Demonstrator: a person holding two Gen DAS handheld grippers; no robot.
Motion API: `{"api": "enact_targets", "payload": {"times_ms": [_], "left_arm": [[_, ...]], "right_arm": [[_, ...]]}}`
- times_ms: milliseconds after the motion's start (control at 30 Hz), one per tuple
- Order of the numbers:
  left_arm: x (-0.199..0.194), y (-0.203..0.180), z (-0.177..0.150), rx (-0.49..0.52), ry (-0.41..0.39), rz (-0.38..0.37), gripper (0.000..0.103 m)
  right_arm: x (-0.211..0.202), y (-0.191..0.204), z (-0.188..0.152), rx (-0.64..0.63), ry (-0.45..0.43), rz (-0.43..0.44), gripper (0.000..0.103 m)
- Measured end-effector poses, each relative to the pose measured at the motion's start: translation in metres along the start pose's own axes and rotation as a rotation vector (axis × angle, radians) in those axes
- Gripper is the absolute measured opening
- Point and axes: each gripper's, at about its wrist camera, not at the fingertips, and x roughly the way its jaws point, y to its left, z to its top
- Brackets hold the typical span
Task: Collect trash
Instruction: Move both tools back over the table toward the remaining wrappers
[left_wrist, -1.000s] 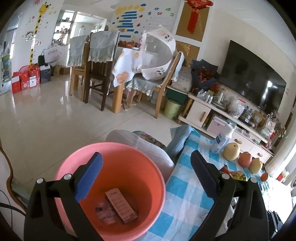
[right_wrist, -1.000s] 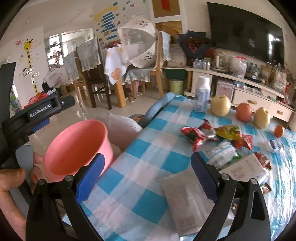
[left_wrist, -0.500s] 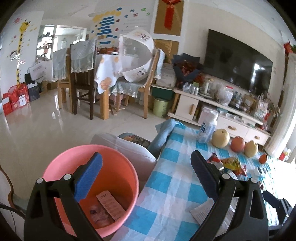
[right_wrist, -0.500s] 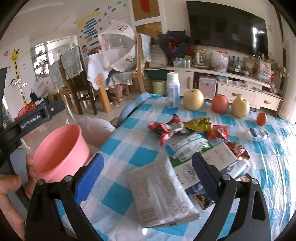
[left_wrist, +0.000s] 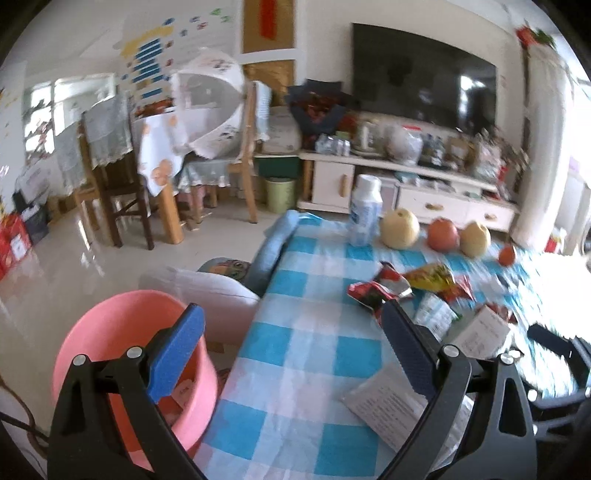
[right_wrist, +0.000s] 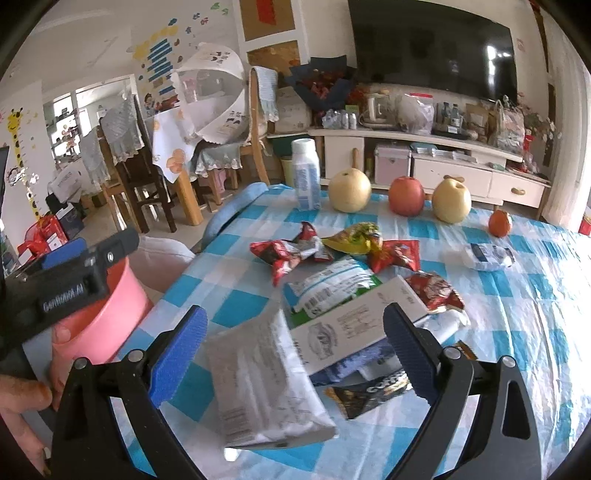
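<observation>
A pink bucket (left_wrist: 110, 332) stands off the table's left edge with a few wrappers in its bottom; it also shows in the right wrist view (right_wrist: 107, 325). My left gripper (left_wrist: 291, 350) is open and empty over the blue-checked tablecloth (left_wrist: 303, 354). My right gripper (right_wrist: 291, 350) is open and empty, just above a white foil packet (right_wrist: 258, 380). Beyond it lie a white carton (right_wrist: 354, 325), a dark coffee sachet (right_wrist: 369, 395), a white-green bag (right_wrist: 328, 284) and red wrappers (right_wrist: 288, 251) and a yellow wrapper (right_wrist: 354, 236).
A white bottle (right_wrist: 306, 177), two pears (right_wrist: 349, 190), an apple (right_wrist: 406, 195) and a small orange fruit (right_wrist: 499, 222) stand along the table's far side. A crumpled white wrapper (right_wrist: 487, 256) lies at right. A padded chair (left_wrist: 207, 288) is next to the bucket.
The left gripper has swung right, from over the bucket to over the table. The right gripper has moved forward over the trash pile. Both stay open.
</observation>
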Motion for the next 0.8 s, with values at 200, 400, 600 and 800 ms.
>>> {"api": "enact_targets", "payload": {"times_ms": [200, 400, 600, 800], "left_arm": [[0.002, -0.025, -0.004, 0.096, 0.008, -0.042, 0.097], [0.011, -0.038, -0.015, 0.09, 0.112, -0.118, 0.097], [0.023, -0.048, -0.034, -0.087, 0.284, -0.239, 0.097], [0.038, -0.063, -0.056, -0.197, 0.421, -0.257, 0.097]], "right_arm": [[-0.001, -0.026, 0.002, 0.028, 0.013, -0.007, 0.095], [-0.006, -0.059, 0.005, 0.055, 0.021, -0.024, 0.095], [-0.01, -0.105, 0.007, 0.111, 0.035, -0.055, 0.095], [-0.009, -0.151, 0.006, 0.187, 0.071, -0.062, 0.095]]}}
